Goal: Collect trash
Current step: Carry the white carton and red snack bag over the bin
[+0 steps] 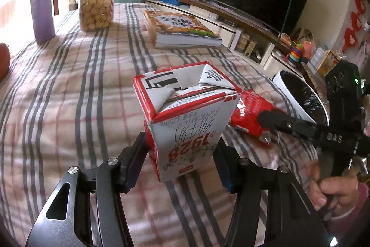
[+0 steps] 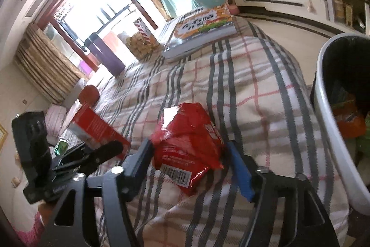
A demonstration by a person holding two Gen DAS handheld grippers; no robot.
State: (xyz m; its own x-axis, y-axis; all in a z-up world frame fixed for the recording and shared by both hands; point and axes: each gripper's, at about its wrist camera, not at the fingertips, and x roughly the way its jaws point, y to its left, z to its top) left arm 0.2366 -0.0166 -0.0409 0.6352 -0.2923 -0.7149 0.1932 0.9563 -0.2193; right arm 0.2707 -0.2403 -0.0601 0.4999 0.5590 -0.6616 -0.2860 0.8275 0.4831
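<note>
Your left gripper (image 1: 180, 162) has black metal arms, silver screws and dark blue pads (image 1: 225, 168); behind the right gripper (image 2: 189, 168), your bare hand (image 1: 333, 186) shows a pink cuff

your right gripper (image 2: 188, 162) sits around the red snack packet (image 2: 188, 142) on the plaid cloth (image 2: 254, 94), jaws spread, pads just beside its edges, contact unclear. to its left, your left gripper (image 2: 101, 154) reaches the red-and-white carton (image 2: 97, 129); its grip is hidden. the white bin (image 2: 333, 131) stands at the right, holding orange trash. a book (image 2: 201, 29) lies beyond.
</note>
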